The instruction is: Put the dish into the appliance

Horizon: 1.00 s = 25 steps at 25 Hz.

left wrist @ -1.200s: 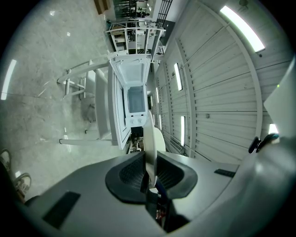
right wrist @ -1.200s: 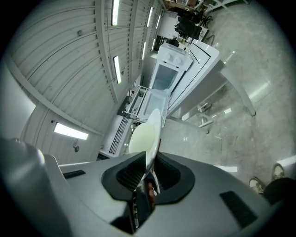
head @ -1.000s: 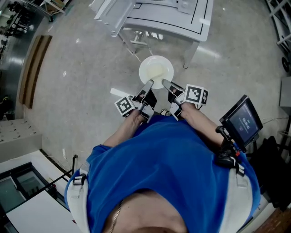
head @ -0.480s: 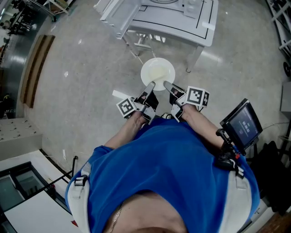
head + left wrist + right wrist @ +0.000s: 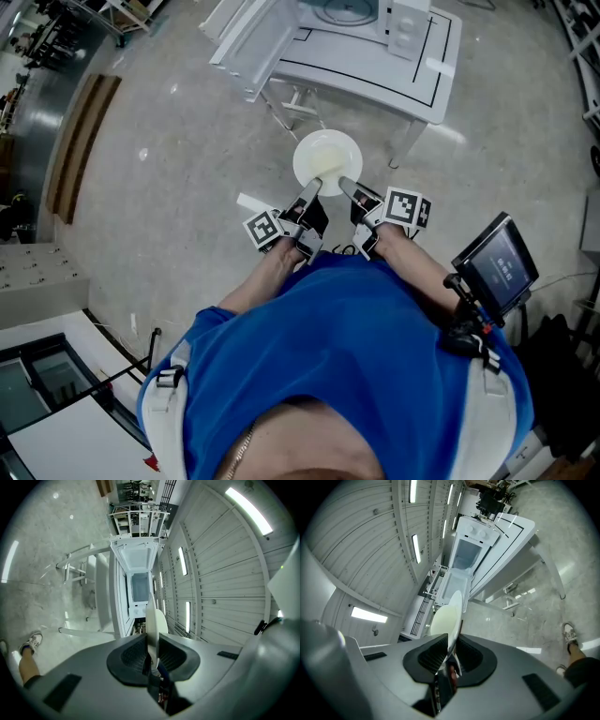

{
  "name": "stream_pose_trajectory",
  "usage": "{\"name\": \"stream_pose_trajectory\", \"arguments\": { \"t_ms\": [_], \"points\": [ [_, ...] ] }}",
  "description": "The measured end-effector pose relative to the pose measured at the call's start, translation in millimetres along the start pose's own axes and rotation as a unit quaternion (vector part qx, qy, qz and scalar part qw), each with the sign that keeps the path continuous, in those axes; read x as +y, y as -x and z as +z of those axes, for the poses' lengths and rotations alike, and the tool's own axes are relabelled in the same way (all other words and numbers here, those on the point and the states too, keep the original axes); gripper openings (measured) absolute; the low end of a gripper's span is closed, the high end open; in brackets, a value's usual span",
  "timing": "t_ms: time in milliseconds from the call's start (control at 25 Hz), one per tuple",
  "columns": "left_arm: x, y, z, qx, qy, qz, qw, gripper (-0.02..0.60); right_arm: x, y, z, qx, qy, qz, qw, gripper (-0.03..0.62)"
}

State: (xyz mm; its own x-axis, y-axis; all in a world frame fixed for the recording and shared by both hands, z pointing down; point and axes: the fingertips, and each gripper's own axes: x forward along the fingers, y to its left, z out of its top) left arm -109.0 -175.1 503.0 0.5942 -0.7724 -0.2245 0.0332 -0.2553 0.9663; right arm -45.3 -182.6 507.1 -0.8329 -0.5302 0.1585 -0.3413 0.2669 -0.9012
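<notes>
Blue shirt (image 5: 347, 356) nearest, a screen (image 5: 497, 258) clipped at the person's right hip. Left gripper (image 5: 312, 187) and right gripper (image 5: 345, 186) sat side by side, each set of jaws clamped on the near rim of the plate (image 5: 327, 155). Plate hung over bare floor (image 5: 169, 187), just short of the table (image 5: 375, 61). White strip (image 5: 251, 202) lay on the floor beside the left gripper. Beyond, the appliance (image 5: 394, 19) stood on the table, door (image 5: 253, 42) swung open. Versus a second earlier, table and appliance sat lower in the head view, more showing, grip unchanged. Plate was round, face up, roughly level, far rim toward the table.
</notes>
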Motion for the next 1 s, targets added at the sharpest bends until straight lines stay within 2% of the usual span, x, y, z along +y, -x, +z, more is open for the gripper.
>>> {"name": "stream_pose_trajectory", "arguments": {
  "t_ms": [400,800,1000],
  "points": [
    [4.2,2.1,-5.8,0.015,0.028,0.02,0.9993,0.063,-4.1,6.0,-5.0,-0.005,-0.022,-0.026,0.999,0.04],
    [5.0,0.1,-5.8,0.027,0.038,0.032,0.9984,0.063,-5.5,6.9,-5.3,-0.012,-0.037,-0.035,0.999,0.04],
    [7.3,2.7,-4.5,0.019,0.035,0.029,0.9988,0.063,-6.2,4.4,-6.8,-0.007,-0.031,-0.031,0.999,0.04]
  ]
}}
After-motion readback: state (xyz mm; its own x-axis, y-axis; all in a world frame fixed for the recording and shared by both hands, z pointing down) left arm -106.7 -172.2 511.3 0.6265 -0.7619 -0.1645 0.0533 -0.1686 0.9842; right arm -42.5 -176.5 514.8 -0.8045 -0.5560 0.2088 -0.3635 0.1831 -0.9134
